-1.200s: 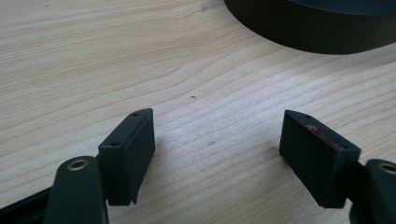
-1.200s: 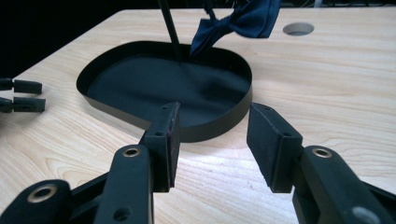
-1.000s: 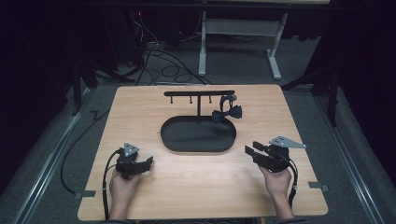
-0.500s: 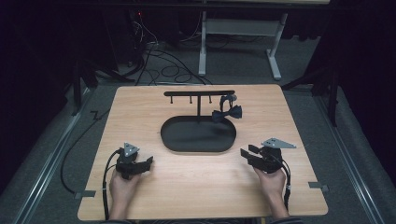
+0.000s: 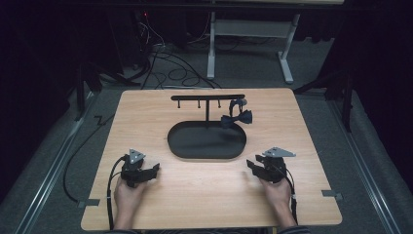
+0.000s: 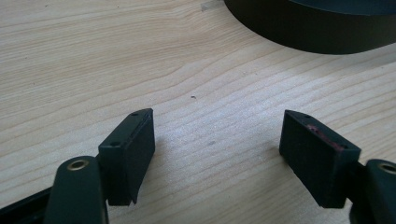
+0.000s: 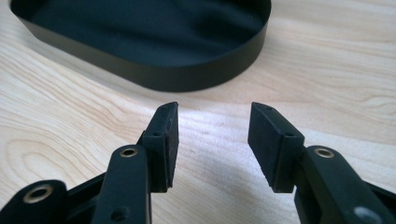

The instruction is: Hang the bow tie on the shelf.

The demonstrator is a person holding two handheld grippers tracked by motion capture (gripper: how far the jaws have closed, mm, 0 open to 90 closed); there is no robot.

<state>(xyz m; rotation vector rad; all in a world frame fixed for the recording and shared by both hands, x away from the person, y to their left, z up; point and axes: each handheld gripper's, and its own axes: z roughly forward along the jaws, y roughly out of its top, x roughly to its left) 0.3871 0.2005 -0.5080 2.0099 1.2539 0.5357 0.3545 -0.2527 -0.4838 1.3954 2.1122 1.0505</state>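
Lying bare: black oval tray point(image 5: 207, 146)

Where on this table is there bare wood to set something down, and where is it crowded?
Bare: the table's left side beside the black tray, its right side past the bow tie, and the front strip between left gripper and right gripper. Crowded: the middle, around tray and hook rack.

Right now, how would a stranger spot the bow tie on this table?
Find the black oval tray mid-table, then the T-shaped stand rising behind it. The bow tie hangs off the bar's right end, the only soft, dark bow shape there; the other pegs are bare.
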